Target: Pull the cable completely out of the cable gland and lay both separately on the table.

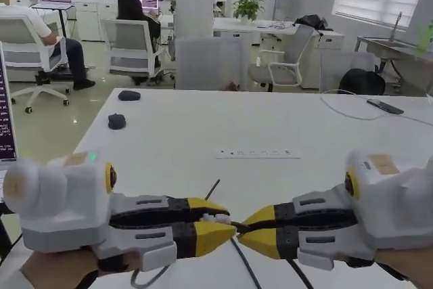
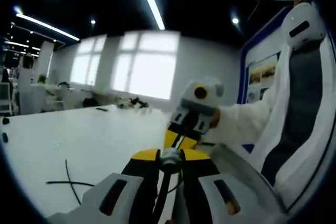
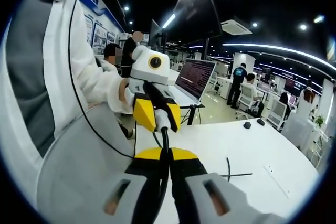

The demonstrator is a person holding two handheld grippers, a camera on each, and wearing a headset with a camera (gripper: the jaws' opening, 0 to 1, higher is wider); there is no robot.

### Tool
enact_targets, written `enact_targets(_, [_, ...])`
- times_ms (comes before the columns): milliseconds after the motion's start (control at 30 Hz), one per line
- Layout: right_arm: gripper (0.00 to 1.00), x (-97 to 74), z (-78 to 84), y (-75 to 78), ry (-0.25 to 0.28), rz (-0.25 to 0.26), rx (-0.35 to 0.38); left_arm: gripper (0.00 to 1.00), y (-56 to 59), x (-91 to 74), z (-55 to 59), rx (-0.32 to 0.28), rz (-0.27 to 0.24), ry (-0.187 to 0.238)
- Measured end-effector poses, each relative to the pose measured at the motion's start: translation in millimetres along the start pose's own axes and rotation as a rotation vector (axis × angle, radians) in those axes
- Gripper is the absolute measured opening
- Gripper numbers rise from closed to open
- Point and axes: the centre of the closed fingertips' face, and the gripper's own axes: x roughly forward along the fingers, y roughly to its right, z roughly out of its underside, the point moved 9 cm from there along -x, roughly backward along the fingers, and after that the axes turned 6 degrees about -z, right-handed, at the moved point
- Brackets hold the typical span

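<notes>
While your left gripper (image 1: 225,221) sits clamped on the white cable gland (image 1: 216,218) at lower centre of the head view, your right gripper (image 1: 243,230) pinches the black cable (image 3: 165,142) just beside it, above the table (image 1: 270,126).

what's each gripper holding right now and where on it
Left gripper clamps the small grey-white cable gland around its body; right gripper pinches the thin black cable just beyond the gland.
</notes>
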Motion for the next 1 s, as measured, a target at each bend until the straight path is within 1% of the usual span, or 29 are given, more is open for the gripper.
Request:
enact_targets(100, [0.02, -0.6, 3.9, 0.3, -0.019, -0.001, 0.008, 0.16, 0.7, -1.6, 2.5, 0.01, -0.008, -0.005])
enact_targets(233, [0.02, -3.3, 7.9, 1.8, -0.026, 0.002, 0.007, 0.16, -0.1, -6.1, 4.3, 0.001, -0.022, 0.014])
enact_targets(433, [0.02, -8.8, 27.8, 9.1, -0.066, 0.024, 0.049, 0.16, -3.8, -12.8, 3.8, -0.006, -0.051, 0.022])
enact_targets(700, [0.02, -15.2, 48.8, 10.2, -0.099, 0.035, 0.101, 0.16, -3.5, -13.3, 3.1, -0.005, -0.046, 0.018])
enact_targets(800, [0.02, -18.6, 56.7, 11.1, -0.117, 0.049, 0.107, 0.17, -3.0, -12.8, 2.9, -0.004, -0.04, 0.018])
enact_targets(900, [0.02, -23.1, 63.7, 12.9, -0.122, 0.071, 0.132, 0.17, -4.0, -14.1, 1.4, -0.015, -0.044, 0.034])
enact_targets(933, [0.02, -24.6, 65.9, 13.1, -0.125, 0.079, 0.142, 0.17, -5.6, -15.3, 0.3, -0.026, -0.049, 0.048])
enact_targets(1000, [0.02, -25.4, 66.7, 12.2, -0.126, 0.084, 0.15, 0.17, -5.9, -16.0, -0.5, -0.033, -0.045, 0.055])
